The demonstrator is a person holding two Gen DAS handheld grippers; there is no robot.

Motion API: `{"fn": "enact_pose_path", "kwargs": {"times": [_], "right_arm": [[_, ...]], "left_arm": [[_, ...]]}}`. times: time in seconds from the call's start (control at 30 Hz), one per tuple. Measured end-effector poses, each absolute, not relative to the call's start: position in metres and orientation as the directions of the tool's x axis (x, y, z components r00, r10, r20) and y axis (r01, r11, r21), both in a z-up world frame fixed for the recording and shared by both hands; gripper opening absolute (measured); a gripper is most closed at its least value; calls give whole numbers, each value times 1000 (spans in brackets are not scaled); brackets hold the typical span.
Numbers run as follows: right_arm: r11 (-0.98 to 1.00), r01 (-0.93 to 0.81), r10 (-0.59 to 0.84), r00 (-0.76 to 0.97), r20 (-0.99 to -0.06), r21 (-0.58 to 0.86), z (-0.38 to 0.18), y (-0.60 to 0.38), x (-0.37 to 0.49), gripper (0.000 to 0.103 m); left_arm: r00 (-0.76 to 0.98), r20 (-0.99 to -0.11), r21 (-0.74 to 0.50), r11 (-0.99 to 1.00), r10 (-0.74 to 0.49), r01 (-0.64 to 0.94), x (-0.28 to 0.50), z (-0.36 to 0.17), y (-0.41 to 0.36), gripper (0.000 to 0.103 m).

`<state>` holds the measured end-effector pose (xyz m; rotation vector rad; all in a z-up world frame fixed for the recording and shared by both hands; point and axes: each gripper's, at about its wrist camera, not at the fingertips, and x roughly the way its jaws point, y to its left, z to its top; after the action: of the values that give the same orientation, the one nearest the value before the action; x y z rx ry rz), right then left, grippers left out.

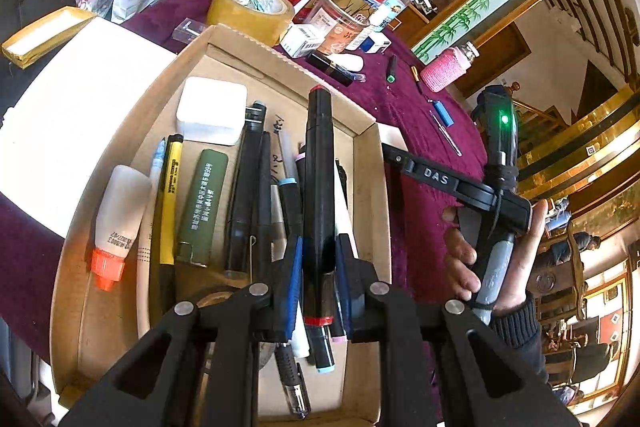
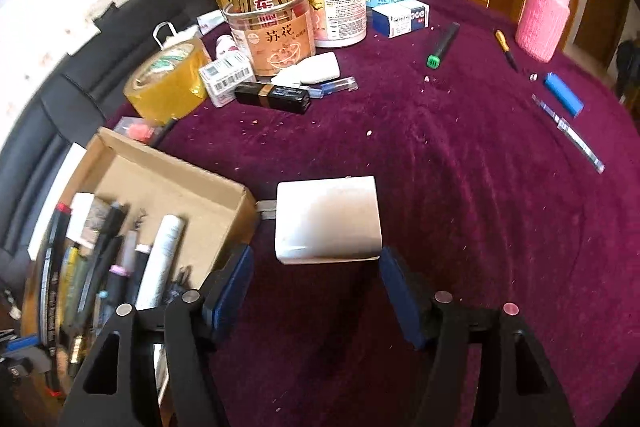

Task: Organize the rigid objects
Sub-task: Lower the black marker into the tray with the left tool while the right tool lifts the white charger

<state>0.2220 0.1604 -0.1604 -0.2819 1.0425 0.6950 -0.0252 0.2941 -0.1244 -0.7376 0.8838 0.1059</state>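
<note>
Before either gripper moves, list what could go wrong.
1. The left gripper pinches the black red-ended marker over the crowded cardboard box; released there, it may come to rest across the pens rather than between them.
2. The open right gripper flanks the white charger block beside the box wall; closing could nudge it.

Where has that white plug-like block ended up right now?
In the right wrist view, the white charger block sits on the purple tablecloth, just right of the cardboard box, ahead of the open right tool.
</note>
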Motion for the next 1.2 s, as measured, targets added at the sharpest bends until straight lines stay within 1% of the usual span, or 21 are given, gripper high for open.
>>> {"fn": "enact_pose_path", "kwargs": {"times": [0.13,0.2,0.43,0.47,0.5,0.53,0.77,0.97,1.1,1.2], "right_arm": [[767,-639,358,354,-864,56,-163,164,227,69],[772,-633,358,361,-861,56,-161,161,228,69],[733,-681,355,366,-860,13,-166,174,231,71],[723,-690,362,344,-866,29,-169,175,232,67],[726,-687,359,340,-869,31,-172,175,232,60],[734,-679,347,356,-868,15,-173,174,230,60],[760,-643,387,332,-860,94,-166,156,215,59],[836,-527,384,365,-848,152,-160,120,202,59],[823,-513,463,359,-810,243,-143,94,186,59],[792,-536,527,357,-771,293,-120,87,168,59]], "left_arm": [[646,-734,-541,755,-210,-370,-28,-124,296,16],[648,-733,-541,755,-208,-370,-33,-123,296,16],[635,-746,-533,750,-199,-392,-34,-127,300,16],[633,-749,-531,750,-198,-395,-35,-127,300,16],[630,-752,-529,749,-195,-399,-36,-128,301,16],[626,-755,-526,748,-192,-405,-37,-129,302,16],[615,-769,-512,745,-175,-427,-42,-128,303,16],[591,-792,-480,755,-155,-446,-46,-132,299,16],[559,-819,-438,772,-131,-461,-43,-137,301,16],[546,-830,-417,778,-115,-469,-42,-139,305,16]]}}
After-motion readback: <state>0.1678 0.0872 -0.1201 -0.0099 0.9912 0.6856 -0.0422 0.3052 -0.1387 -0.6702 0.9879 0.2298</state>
